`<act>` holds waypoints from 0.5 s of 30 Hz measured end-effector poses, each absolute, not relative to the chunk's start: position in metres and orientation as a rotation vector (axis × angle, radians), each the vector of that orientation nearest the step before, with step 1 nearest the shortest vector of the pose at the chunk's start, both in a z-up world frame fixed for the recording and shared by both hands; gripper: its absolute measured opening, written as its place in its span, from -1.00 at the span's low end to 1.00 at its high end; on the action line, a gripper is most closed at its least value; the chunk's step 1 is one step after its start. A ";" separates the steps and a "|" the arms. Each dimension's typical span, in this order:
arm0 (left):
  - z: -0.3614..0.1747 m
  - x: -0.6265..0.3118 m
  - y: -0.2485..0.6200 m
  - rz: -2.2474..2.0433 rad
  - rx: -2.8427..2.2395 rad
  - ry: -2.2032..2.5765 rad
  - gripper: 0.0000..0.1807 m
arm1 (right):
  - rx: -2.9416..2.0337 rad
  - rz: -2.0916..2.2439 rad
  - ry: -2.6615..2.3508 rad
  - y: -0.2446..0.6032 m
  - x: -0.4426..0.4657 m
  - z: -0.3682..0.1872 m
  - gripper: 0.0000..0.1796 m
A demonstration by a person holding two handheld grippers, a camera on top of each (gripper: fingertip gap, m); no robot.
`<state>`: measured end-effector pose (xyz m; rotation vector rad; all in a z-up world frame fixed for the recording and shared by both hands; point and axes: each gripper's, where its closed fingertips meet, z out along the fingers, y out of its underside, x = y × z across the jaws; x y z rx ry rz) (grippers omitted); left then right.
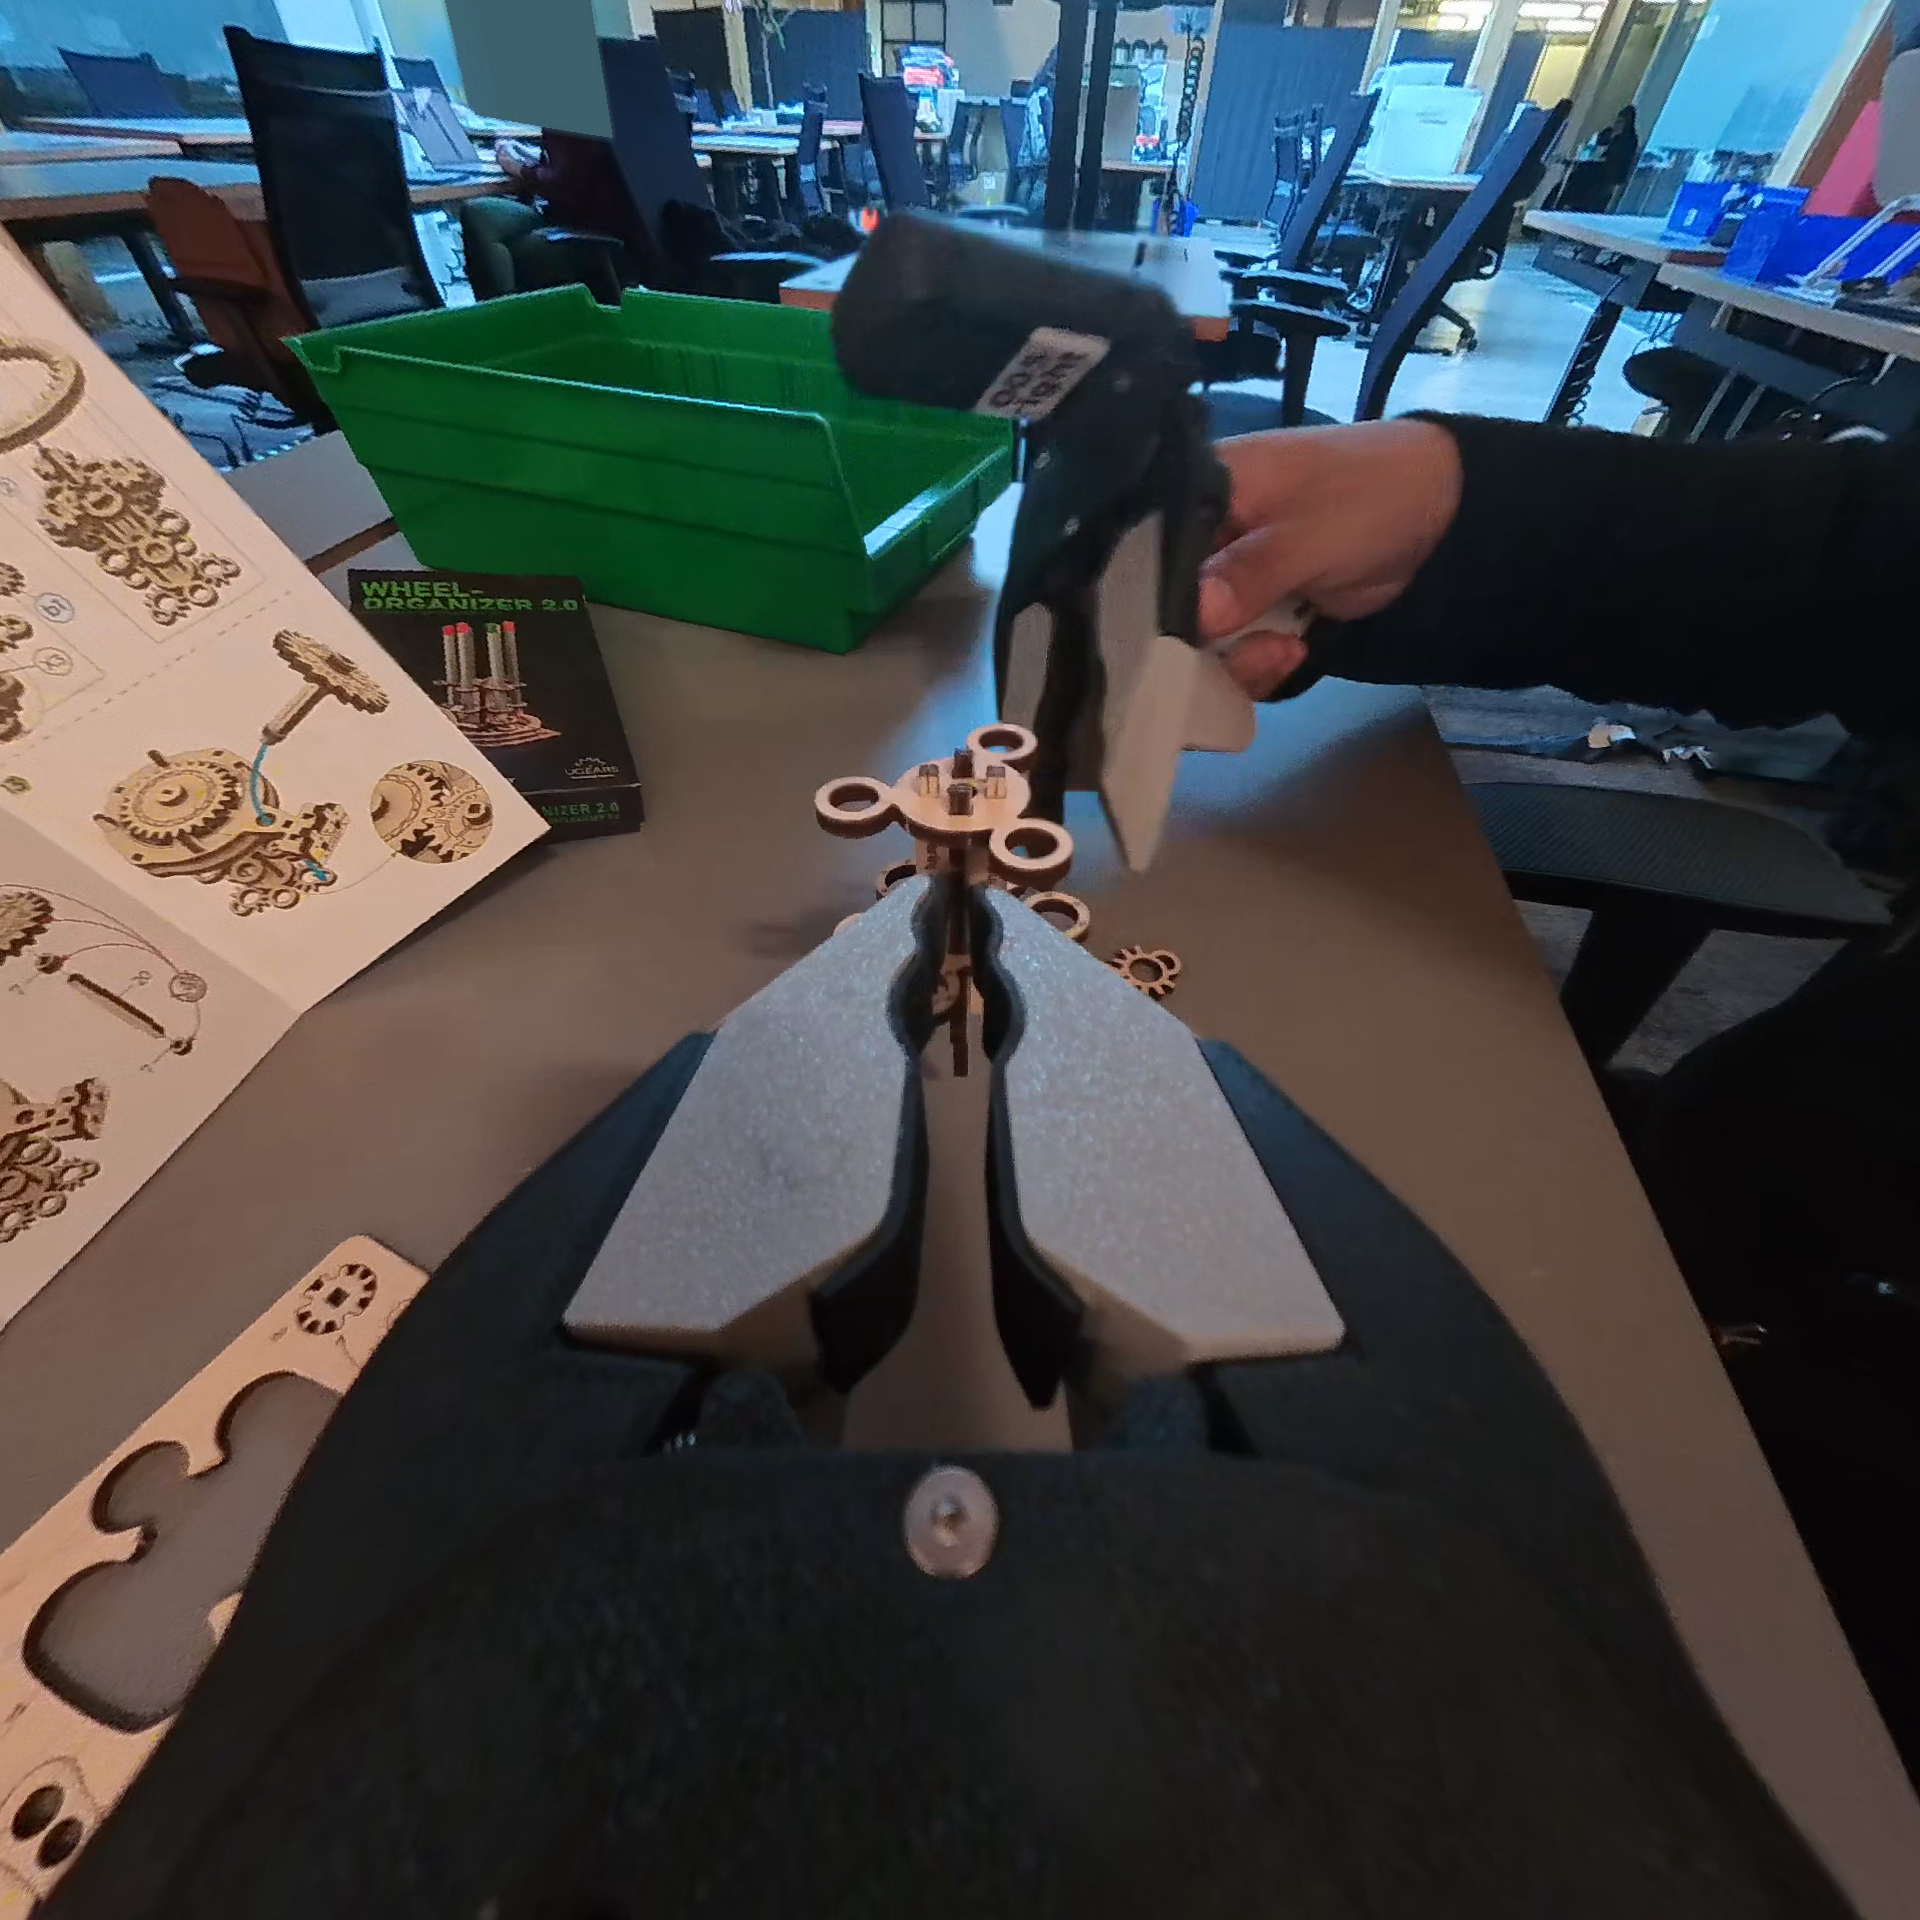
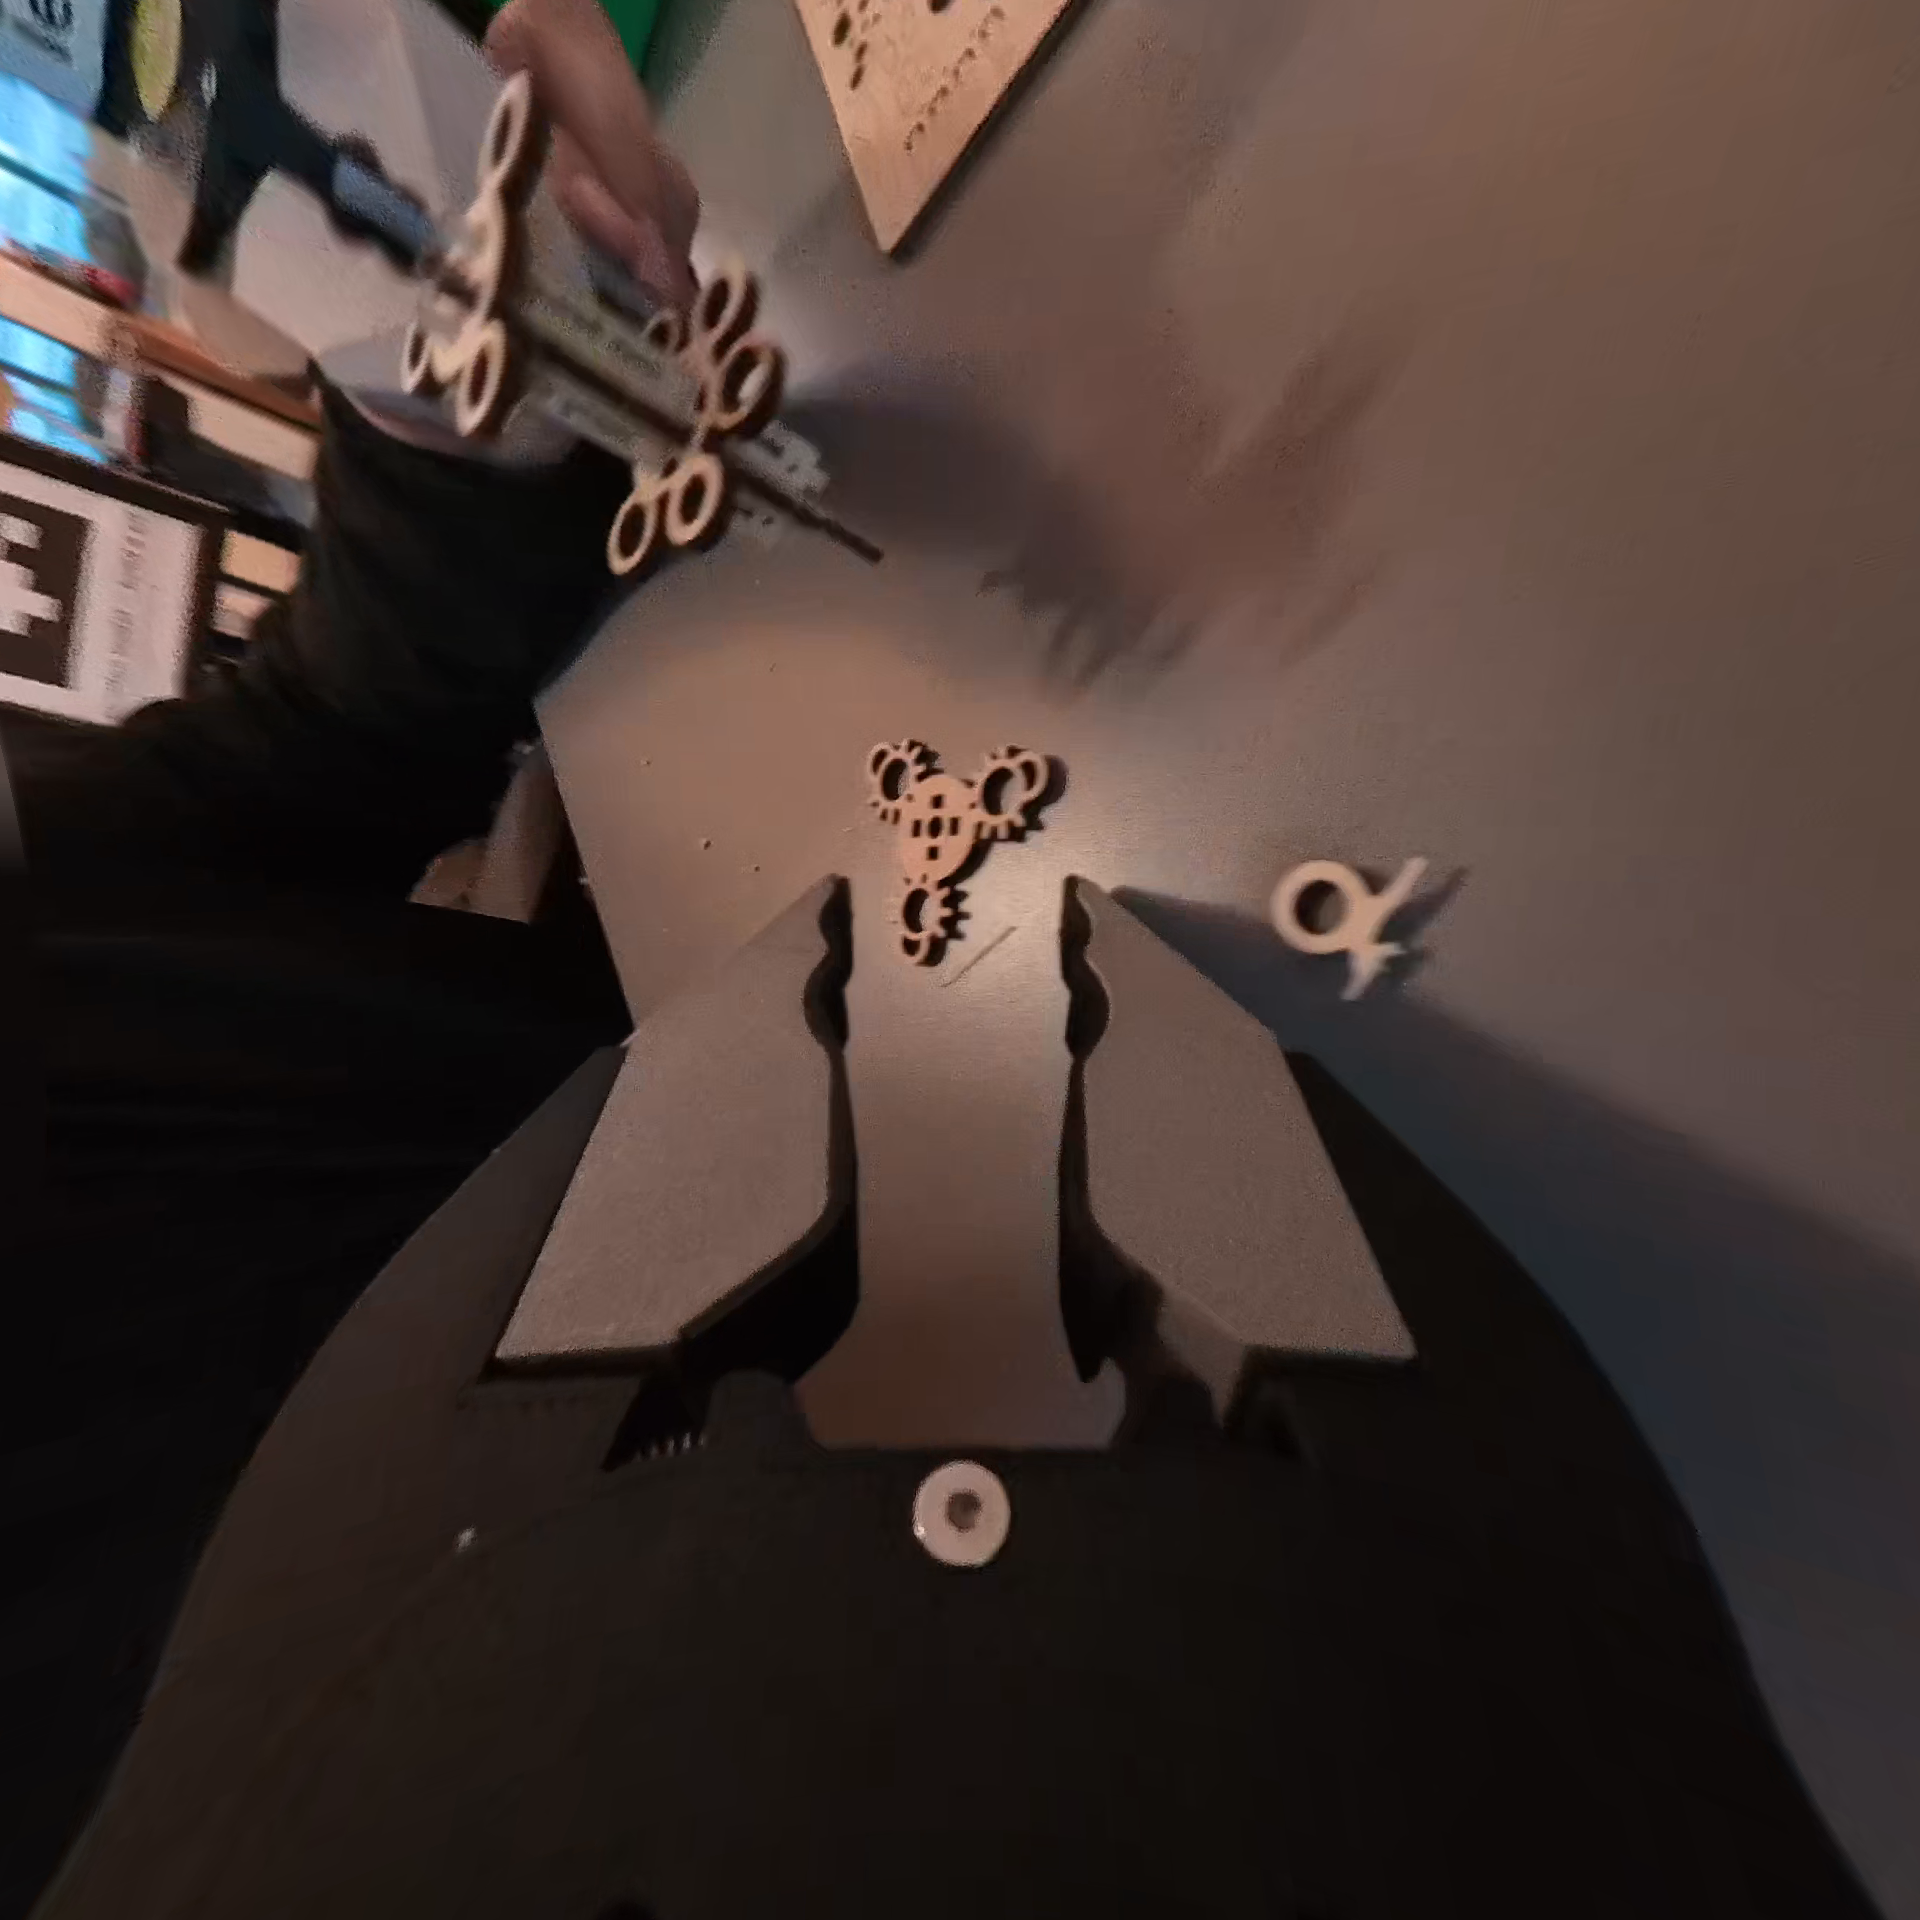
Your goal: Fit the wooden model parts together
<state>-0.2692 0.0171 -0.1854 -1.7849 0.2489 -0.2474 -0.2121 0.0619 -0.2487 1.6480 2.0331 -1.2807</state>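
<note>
My left gripper (image 1: 954,902) is shut on the wooden model (image 1: 951,805), a stem carrying flat plates with ring-shaped lobes, and holds it upright above the grey table. The same model (image 2: 582,384) shows blurred at upper left in the right wrist view. My right gripper (image 2: 956,904) is open and empty, pointing down at the table just short of a small three-lobed gear-edged wooden part (image 2: 951,831). In the left wrist view the right gripper (image 1: 1091,748) hangs just right of the model, held by a hand (image 1: 1320,551). The loose part (image 1: 1145,968) lies below the model.
A small ring-shaped wooden piece (image 2: 1335,920) lies right of my right fingers. A green bin (image 1: 665,457), a black kit box (image 1: 499,696) and an instruction sheet (image 1: 208,790) are left and behind. A punched wooden sheet (image 1: 135,1538) lies near left; another wooden sheet (image 2: 935,114) shows at top.
</note>
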 end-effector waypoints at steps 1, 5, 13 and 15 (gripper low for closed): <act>-0.185 -0.270 0.017 -0.249 -1.784 0.245 -1.00 | 1.644 -1.272 2.083 0.054 -0.207 -0.247 -0.55; -0.186 -0.268 0.017 -0.251 -1.792 0.251 -0.99 | 1.694 -1.121 2.328 0.038 -0.193 -0.261 -0.56; -0.184 -0.267 0.017 -0.238 -1.784 0.258 -1.00 | 1.655 -0.952 2.733 0.033 -0.194 -0.268 -0.74; -0.182 -0.268 0.016 -0.234 -1.779 0.254 -1.00 | 1.607 -0.883 2.898 0.034 -0.193 -0.264 -0.66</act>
